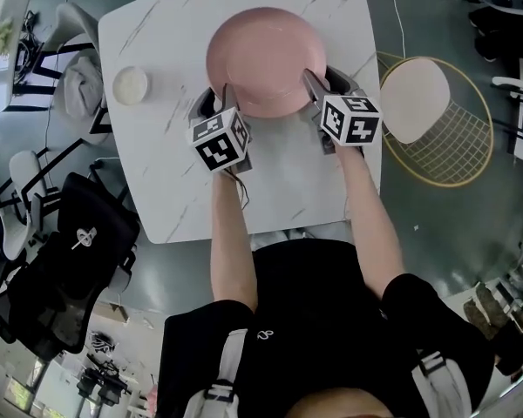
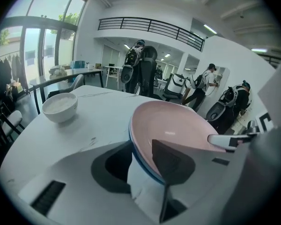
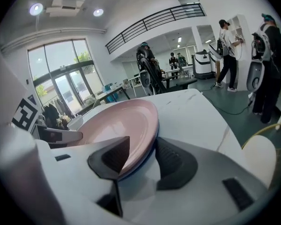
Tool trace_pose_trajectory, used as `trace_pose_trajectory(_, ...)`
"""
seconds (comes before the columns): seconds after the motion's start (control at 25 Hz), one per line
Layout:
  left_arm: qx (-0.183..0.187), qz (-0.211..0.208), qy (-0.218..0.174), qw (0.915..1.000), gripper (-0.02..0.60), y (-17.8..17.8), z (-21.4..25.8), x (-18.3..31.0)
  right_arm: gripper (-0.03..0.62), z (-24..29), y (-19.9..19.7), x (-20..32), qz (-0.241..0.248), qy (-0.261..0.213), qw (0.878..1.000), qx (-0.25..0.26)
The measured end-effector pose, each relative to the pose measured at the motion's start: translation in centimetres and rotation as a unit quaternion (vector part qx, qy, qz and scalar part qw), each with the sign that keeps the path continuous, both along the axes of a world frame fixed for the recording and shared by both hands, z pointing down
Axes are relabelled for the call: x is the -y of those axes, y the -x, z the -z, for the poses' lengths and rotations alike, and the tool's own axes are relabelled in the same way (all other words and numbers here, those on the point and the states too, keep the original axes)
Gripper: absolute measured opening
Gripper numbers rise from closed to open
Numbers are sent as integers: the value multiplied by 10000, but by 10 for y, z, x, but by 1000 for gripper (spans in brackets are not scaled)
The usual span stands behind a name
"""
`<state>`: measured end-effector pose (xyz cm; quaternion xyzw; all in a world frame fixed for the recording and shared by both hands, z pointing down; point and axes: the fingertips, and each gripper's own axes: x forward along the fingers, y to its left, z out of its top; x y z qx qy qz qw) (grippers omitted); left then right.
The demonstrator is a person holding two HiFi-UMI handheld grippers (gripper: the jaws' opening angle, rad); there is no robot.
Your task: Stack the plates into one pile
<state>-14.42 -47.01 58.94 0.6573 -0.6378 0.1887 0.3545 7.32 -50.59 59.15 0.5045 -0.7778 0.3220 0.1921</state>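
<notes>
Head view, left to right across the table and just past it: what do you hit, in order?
In order: small white bowl, left hand-held gripper, round pink plate, right hand-held gripper, gold wire chair with white seat.

The head view looks steeply down from above the person onto the white marble table, taking in its whole top with the pink plate near the far middle. The left gripper view sits low and very close at the plate's near-left rim, facing across the table past the white bowl. The right gripper view sits just as close at the near-right rim, facing the windows; all three views share the plate.
</notes>
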Motion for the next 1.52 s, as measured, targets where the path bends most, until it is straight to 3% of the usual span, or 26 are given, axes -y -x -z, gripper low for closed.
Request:
trace_pose_trajectory(0.16, 76, -21, -202, 9998, 166, -2, 7, 0, 205, 4, 1, -2, 191, -292, 9978, -564)
trace_pose_trajectory(0.32, 34, -65, -484, 9988, 156, -5, 27, 0, 216, 19, -3, -8, 61, -460, 9969, -634)
trace_pose_trajectory(0.52, -174, -8, -932, 9955, 118, -5, 60, -17, 202, 51, 4, -23, -154, -780, 9959, -439)
trace_pose_trajectory(0.72, -159, 264, -1329, 9906, 52, 15, 88, -50, 123, 79, 31, -44, -11, -1085, 9941, -72)
trace_pose_trajectory(0.92, -96, 625, -1841, 9809, 18, 40, 127, -83, 48, 119, 52, -71, 119, -1472, 9889, 148)
trace_pose_trajectory(1.2, 20, 484, -2521, 9665, 17, 50, 192, -98, 9, 186, 75, -94, 161, -2034, 9778, 469)
trace_pose_trajectory(1.36, 476, 426, -2915, 9544, 15, 56, 226, -104, 8, 226, 86, -112, 434, -2574, 9630, 668)
trace_pose_trajectory(1.52, 487, 212, -3311, 9421, 15, 43, 264, -113, 8, 265, 90, -135, 819, -2981, 9469, 885)
